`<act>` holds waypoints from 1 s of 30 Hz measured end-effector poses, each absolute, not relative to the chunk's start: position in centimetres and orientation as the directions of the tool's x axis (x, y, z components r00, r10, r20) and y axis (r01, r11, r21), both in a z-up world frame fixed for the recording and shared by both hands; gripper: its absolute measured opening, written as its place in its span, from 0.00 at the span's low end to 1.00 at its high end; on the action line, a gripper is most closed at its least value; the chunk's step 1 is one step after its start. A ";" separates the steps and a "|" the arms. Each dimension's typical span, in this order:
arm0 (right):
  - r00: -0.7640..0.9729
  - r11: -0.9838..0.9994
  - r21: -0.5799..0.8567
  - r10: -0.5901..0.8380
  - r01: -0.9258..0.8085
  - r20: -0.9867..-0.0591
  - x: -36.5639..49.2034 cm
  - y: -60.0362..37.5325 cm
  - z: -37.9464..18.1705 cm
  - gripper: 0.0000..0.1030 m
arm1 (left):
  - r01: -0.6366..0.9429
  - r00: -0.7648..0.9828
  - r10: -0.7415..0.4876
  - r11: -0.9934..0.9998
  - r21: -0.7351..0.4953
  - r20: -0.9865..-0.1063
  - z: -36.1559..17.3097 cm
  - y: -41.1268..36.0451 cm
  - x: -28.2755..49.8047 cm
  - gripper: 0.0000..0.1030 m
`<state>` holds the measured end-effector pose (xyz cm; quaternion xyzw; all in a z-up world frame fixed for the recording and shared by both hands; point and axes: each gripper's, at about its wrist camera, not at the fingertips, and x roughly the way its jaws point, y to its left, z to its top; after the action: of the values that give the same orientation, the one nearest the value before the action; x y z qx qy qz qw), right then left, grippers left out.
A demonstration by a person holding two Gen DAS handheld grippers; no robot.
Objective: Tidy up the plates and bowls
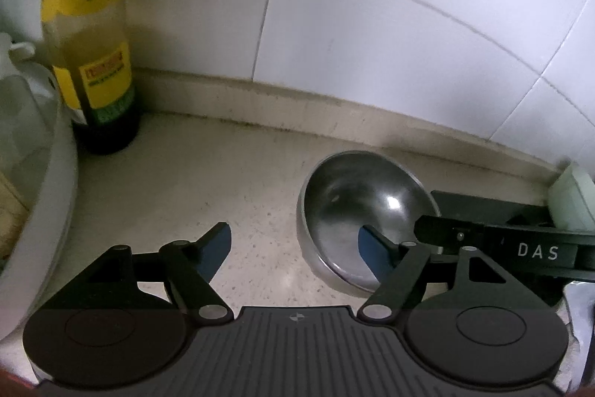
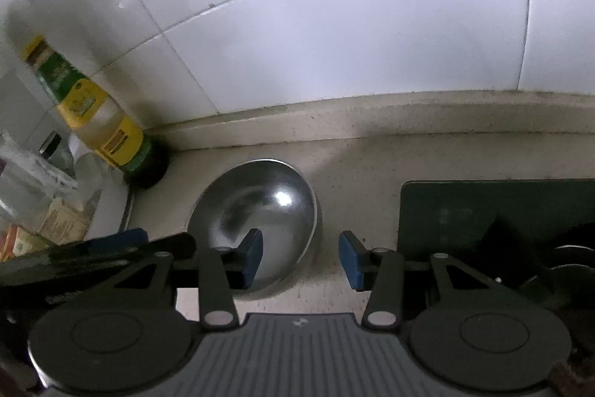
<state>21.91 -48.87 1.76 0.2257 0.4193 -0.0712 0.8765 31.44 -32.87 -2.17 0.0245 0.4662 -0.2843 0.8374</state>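
While both grippers gape — one steel bowl.

bowl polished metal, glossy; counter speckled stone, smooth; wall tiles glazed white, shiny.

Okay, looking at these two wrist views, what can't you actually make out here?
- Bottle label: blurred in both views.
- Bowl near rim: left view, behind the left gripper finger.
- Items at far left: right view, blurred, cut by the edge.
- Black slab: right view, overlapped by the right gripper.
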 end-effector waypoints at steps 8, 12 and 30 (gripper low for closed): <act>0.613 0.891 0.332 0.079 0.311 -0.786 23.4 -49.2 0.3 0.41 | 0.499 0.397 -0.432 0.842 -0.205 -0.810 -3.5 -33.6 32.1 0.69; 0.607 0.896 0.323 0.078 0.305 -0.791 24.0 -49.2 -0.1 0.41 | 0.501 0.400 -0.422 0.844 -0.191 -0.814 -3.7 -33.8 32.5 0.61; 0.574 0.905 0.324 0.116 0.274 -0.811 25.5 -48.8 -1.8 0.17 | 0.595 0.389 -0.435 0.792 -0.139 -0.812 -4.2 -35.4 31.3 0.31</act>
<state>25.46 -48.83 -1.81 0.2126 0.4595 -0.0459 0.8611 31.29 -35.41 -4.24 0.0875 0.4570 -0.3108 0.8288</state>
